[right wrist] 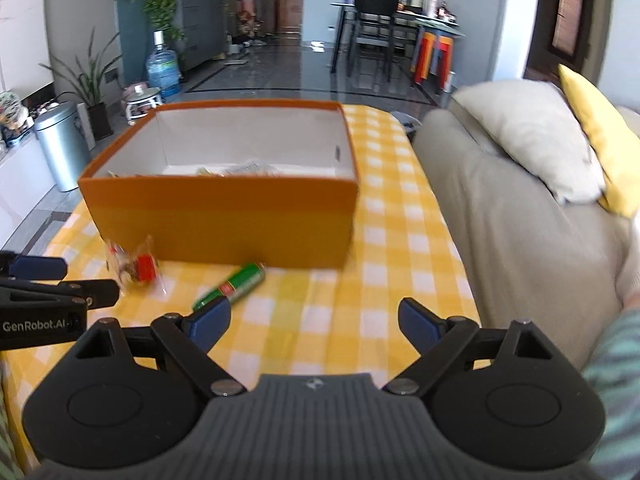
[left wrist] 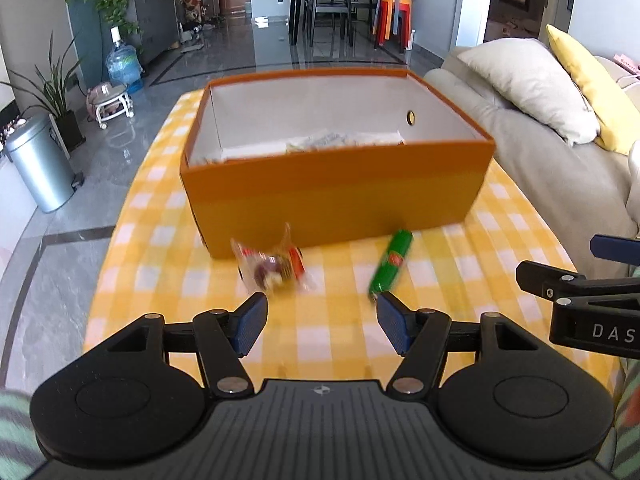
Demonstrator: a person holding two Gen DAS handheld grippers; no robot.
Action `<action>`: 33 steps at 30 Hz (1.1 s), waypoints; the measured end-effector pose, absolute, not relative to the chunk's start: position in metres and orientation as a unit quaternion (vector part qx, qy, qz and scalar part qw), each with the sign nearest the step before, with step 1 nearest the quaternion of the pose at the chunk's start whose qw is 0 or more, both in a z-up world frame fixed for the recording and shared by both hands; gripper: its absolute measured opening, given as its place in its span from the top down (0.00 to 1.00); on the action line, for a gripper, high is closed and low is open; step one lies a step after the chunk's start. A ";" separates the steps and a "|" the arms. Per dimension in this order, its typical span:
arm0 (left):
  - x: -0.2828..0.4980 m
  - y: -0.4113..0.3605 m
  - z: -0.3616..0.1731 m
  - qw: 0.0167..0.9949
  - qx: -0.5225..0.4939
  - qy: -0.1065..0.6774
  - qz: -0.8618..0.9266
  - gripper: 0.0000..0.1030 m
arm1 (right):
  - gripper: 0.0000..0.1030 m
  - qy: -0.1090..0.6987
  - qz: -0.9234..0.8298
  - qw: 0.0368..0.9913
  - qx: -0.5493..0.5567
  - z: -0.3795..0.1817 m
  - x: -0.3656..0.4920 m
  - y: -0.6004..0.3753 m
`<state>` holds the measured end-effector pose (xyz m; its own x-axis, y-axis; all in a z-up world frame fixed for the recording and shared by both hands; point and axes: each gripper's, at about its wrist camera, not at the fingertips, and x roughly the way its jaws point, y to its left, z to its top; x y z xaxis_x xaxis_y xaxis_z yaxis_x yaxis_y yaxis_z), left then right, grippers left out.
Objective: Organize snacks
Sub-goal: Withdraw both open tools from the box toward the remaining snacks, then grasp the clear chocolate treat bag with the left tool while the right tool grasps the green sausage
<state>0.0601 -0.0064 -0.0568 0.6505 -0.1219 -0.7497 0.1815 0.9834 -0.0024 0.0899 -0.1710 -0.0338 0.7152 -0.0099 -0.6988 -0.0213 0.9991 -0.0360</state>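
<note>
An open orange box (left wrist: 336,196) (right wrist: 224,216) stands on the yellow checked tablecloth (left wrist: 320,344), with a few wrapped snacks (left wrist: 320,142) (right wrist: 236,170) on its white floor. In front of it lie a clear snack packet (left wrist: 272,268) (right wrist: 134,270) and a green snack stick (left wrist: 390,266) (right wrist: 232,286). My left gripper (left wrist: 322,322) is open and empty, just short of both loose snacks. My right gripper (right wrist: 314,322) is open and empty, to the right of the green stick. Each gripper also shows at the edge of the other's view, the right gripper (left wrist: 576,280) and the left gripper (right wrist: 52,280).
A beige sofa (left wrist: 560,168) (right wrist: 520,208) with a pale cushion and a yellow cushion runs along the table's right side. On the floor to the left are a metal bin (left wrist: 38,164) (right wrist: 62,146), a water bottle and plants. A dining table stands far behind.
</note>
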 end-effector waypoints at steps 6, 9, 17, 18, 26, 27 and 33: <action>0.047 -0.011 -0.074 0.902 0.048 0.420 -0.085 0.28 | 0.16 0.391 0.004 0.920 -0.018 -0.052 0.075 -0.173; 0.044 -0.011 -0.082 0.899 0.052 0.426 -0.084 0.28 | 0.21 0.392 0.019 0.920 -0.021 -0.060 0.071 -0.169; 0.047 -0.006 -0.097 0.896 0.046 0.436 -0.074 0.28 | 0.21 0.408 0.030 0.912 -0.017 -0.080 0.081 -0.162; 0.048 -0.006 -0.098 0.896 0.045 0.435 -0.074 0.28 | 0.21 0.411 0.028 0.911 -0.017 -0.083 0.083 -0.162; 0.059 -0.003 -0.103 0.900 0.033 0.429 -0.073 0.34 | 0.22 0.422 0.032 0.906 -0.006 -0.097 0.096 -0.160; 0.060 -0.002 -0.104 0.900 0.031 0.428 -0.071 0.35 | 0.22 0.422 0.034 0.906 -0.006 -0.098 0.097 -0.159; 0.074 0.008 -0.099 0.911 0.020 0.409 -0.055 0.36 | 0.26 0.424 0.051 0.904 0.021 -0.096 0.106 -0.156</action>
<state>0.0736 0.0075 -0.0988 0.6593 -0.0836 -0.7472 0.1155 0.9933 -0.0092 0.1058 -0.1560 -0.0962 0.6358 0.1102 -0.7639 -0.0738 0.9939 0.0819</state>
